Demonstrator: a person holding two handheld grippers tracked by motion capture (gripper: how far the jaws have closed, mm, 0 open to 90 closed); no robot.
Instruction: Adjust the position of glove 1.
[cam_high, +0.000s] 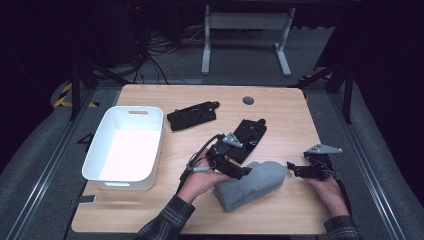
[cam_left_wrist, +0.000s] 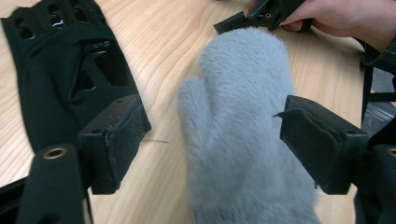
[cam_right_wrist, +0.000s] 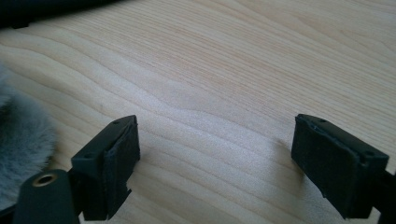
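— Left tool (cam_high: 244, 171) over the cuff half of the grey furry mitten (cam_high: 252, 184), jaws spread wide, pads clear of the fur on both sides; nothing gripped.
— And seen from that tool's own camera?
— Same mitten (cam_left_wrist: 243, 126) flat on the pale wood worktop (cam_left_wrist: 173, 56), thumb out to the left, rounded tip pointing away, lying between the two parted pads (cam_left_wrist: 122, 140) without touching either.
— Position on the worktop (cam_high: 280, 105)?
— Near the front edge, right of centre, tip aimed at the right tool (cam_high: 290, 166), just beside it but apart.
— State of the right tool?
— Wide open, held low and level in the right hand (cam_high: 327, 187), empty. From its own camera (cam_right_wrist: 215, 154), bare wood grain between the pads, a patch of grey fur (cam_right_wrist: 21, 140) at the left edge.
— Other items?
— Black fingerless glove (cam_high: 248, 136) just behind the left hand (cam_high: 202, 177), seen again at upper left beside the left tool's jaw (cam_left_wrist: 56, 79). Second black glove (cam_high: 192, 116) farther back, well apart from the mitten. White plastic bin (cam_high: 95, 150) at the left side of the worktop. Plaid sleeve (cam_high: 167, 220) in from the bottom edge.
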